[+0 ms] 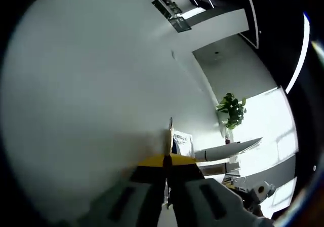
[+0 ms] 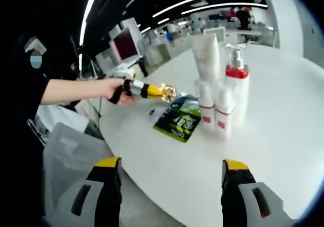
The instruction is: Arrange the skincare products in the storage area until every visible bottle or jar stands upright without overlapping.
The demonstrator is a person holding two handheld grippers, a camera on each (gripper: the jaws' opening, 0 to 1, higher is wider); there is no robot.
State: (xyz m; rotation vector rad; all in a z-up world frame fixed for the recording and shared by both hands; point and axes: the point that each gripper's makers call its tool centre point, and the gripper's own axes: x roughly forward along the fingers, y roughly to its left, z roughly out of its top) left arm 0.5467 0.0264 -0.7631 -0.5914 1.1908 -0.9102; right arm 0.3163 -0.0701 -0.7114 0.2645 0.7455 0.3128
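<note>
Right gripper [image 2: 172, 179] is hovering with jaws wide over the white tabletop [image 2: 283, 130]. At 12 o'clock three white bottles are standing upright — one pump bottle [image 2: 237, 92], one tall tube [image 2: 206, 60], one short bottle [image 2: 205, 108] — touching, one green sachet [image 2: 179, 119] lying beside them. Left gripper [image 1: 167, 186] is showing its jaws pressed together.

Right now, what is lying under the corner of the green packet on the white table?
In the right gripper view, the green packet lies flat on the white table, overlapping a bluish packet behind it. Whatever its own body covers cannot be seen.
</note>
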